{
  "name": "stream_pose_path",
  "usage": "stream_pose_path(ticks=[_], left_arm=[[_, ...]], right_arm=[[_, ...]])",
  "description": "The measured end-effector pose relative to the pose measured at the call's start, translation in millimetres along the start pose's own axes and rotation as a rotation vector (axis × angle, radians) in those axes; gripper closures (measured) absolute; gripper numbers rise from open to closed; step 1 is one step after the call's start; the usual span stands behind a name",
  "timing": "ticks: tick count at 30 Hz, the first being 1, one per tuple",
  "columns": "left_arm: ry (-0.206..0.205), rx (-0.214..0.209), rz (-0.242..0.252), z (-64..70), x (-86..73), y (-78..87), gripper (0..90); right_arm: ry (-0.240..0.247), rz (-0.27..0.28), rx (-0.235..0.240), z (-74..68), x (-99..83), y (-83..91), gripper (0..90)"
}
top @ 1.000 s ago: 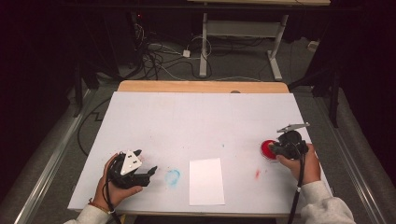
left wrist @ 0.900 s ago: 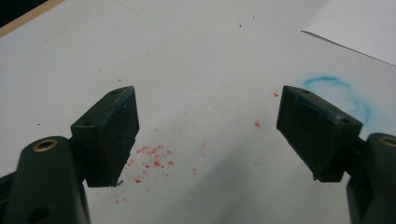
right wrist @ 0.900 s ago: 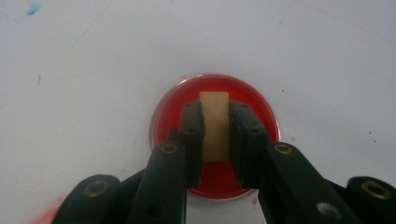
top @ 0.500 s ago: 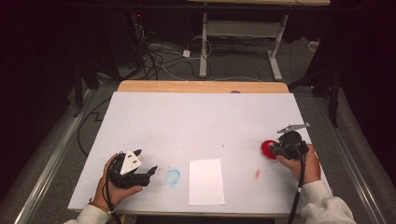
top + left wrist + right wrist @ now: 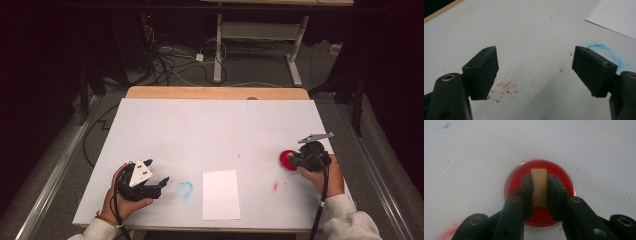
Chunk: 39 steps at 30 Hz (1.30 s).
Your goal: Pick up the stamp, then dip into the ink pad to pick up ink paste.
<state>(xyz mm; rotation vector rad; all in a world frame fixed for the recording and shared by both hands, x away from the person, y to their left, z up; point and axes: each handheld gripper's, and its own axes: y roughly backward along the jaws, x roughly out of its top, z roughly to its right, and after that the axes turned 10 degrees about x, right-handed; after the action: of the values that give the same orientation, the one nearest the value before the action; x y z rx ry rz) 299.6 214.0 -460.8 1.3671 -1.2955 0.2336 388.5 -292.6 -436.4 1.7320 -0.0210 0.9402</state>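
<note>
A round red ink pad [image 5: 514,182] [image 5: 285,160] lies on the white table at the right. My right gripper [image 5: 539,182] [image 5: 295,161] is shut on a small beige block [image 5: 539,186], a stamp, held over the middle of the pad; whether it touches the ink I cannot tell. A white sheet of paper [image 5: 220,194] [image 5: 616,15] lies near the front edge at the middle. My left gripper [image 5: 161,184] [image 5: 535,71] rests low at the front left, open, with nothing between its blue-stained pads [image 5: 489,67].
A blue ring-shaped smudge [image 5: 184,189] [image 5: 610,53] marks the table between my left gripper and the paper. Red crumbs [image 5: 505,90] and a red smear [image 5: 275,186] stain the white table cover [image 5: 210,130]. A wooden table edge [image 5: 215,92] lies at the back, cables on the floor beyond.
</note>
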Motion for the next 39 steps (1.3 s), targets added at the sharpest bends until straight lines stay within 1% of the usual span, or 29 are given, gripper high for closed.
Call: stream_pose_path(ticks=[1,3,7,8,9,10,11,12,14,15,16,17,19,20,21,22,23,24,25,26,36,39], left_arm=[[-0.011,0.004,0.007,-0.3,0.0,0.1,20.8],[-0.011,0.005,0.005,-0.2,-0.7,0.4,20.9],[-0.01,0.006,0.008,-0.9,-1.5,1.7,20.9],[0.001,0.001,0.001,-0.6,-2.1,2.3,20.9],[-0.008,0.006,0.008,-1.6,-2.1,2.0,20.9],[0.005,0.002,-0.001,-1.6,-3.0,1.9,20.8],[0.008,0.001,-0.002,-2.2,-3.3,1.9,20.8],[0.009,0.0,-0.001,-2.4,-3.5,2.0,20.8],[0.005,0.002,0.001,-2.6,-3.7,2.3,20.8],[0.005,0.001,0.001,-2.7,-3.9,2.3,20.8],[0.002,0.001,-0.001,-2.7,-4.2,2.3,20.8],[-0.012,0.006,0.007,-3.5,-4.0,2.1,20.8],[-0.012,0.006,0.008,-3.8,-4.0,2.4,20.7],[-0.001,0.001,0.001,-3.1,-4.1,2.9,20.7],[-0.001,-0.001,0.003,-3.0,-4.1,2.9,20.7],[-0.013,0.001,0.011,-3.4,-3.9,2.5,20.7],[-0.005,-0.003,0.001,-2.6,-4.3,2.7,20.7],[-0.017,0.001,0.01,-3.2,-4.2,2.4,20.7],[-0.016,0.002,0.008,-3.4,-4.3,2.4,20.6],[-0.004,-0.004,-0.003,-2.9,-4.8,2.6,20.6],[-0.015,-0.004,-0.009,-1.3,-4.9,2.8,20.4],[-0.02,0.001,0.004,-2.6,-3.9,2.5,20.4]], right_arm=[[0.002,0.002,0.005,0.4,-0.3,0.9,76.7],[0.009,0.011,0.016,1.7,-0.8,3.5,76.7],[0.01,0.081,0.006,2.4,1.3,19.7,76.7],[0.012,0.097,0.007,2.2,2.1,24.1,76.7],[0.012,0.097,0.007,2.2,2.1,24.1,76.7],[0.015,0.113,0.008,1.9,2.7,28.2,76.7],[0.024,0.134,0.004,0.6,4.1,36.5,76.7],[0.028,0.147,0.004,0.0,4.6,39.6,76.6],[0.033,0.154,0.006,-0.4,5.0,42.5,76.7],[0.04,0.166,0.004,-1.7,5.5,47.6,76.6],[0.04,0.166,0.004,-1.7,5.5,47.6,76.6],[0.044,0.168,0.007,-2.3,5.7,50.2,76.6],[0.054,0.179,0.003,-4.5,6.4,55.6,76.7],[0.054,0.179,0.003,-4.5,6.4,55.6,76.7],[0.059,0.182,0.001,-5.3,6.6,57.3,76.6],[0.06,0.184,0.002,-6.2,6.7,58.8,76.6],[0.064,0.187,0.003,-6.8,6.8,60.1,76.7],[0.066,0.19,0.002,-7.6,7.0,61.6,76.7],[0.071,0.194,0.001,-9.2,7.4,63.8,76.6],[0.071,0.194,0.001,-9.2,7.4,63.8,76.6],[0.09,0.204,-0.004,-12.7,8.8,71.0,76.6],[0.093,0.204,-0.012,-13.5,9.6,73.7,76.6]])
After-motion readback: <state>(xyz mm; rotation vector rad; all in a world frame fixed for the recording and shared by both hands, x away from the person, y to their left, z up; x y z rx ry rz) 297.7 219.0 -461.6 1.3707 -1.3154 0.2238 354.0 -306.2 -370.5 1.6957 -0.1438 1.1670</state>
